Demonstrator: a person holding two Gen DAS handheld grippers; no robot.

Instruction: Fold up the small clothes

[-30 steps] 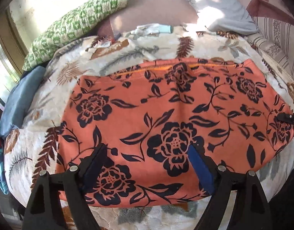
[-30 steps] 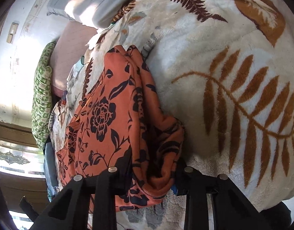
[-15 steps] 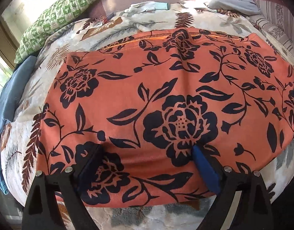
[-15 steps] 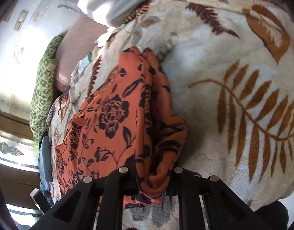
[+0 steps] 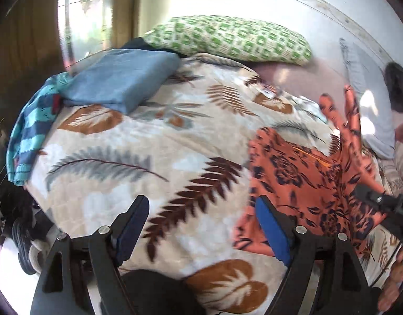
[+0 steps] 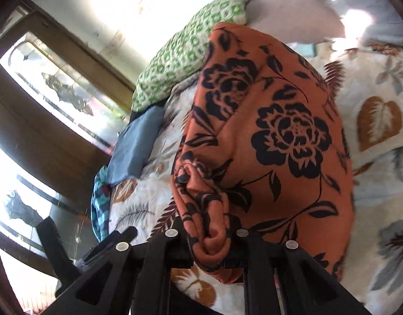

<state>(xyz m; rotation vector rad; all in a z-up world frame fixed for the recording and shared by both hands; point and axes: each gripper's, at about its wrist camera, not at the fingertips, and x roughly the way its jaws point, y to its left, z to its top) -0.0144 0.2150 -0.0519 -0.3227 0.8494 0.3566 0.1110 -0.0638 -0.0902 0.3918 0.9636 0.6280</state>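
The cloth point(image 6: 275, 141) is orange with a black print of large roses, leaves and thin stems. In the right wrist view it hangs lifted off the bed, its near edge bunched into thick rolled folds, the rest falling away as one broad smooth panel with a soft crease down its left side. In the left wrist view the cloth point(image 5: 314, 181) lies to the right, part of it spread on the bed with a thin orange seam line across it, and a narrow strip rising upward, blurred. Its lower left corner rests flat and slightly rumpled.
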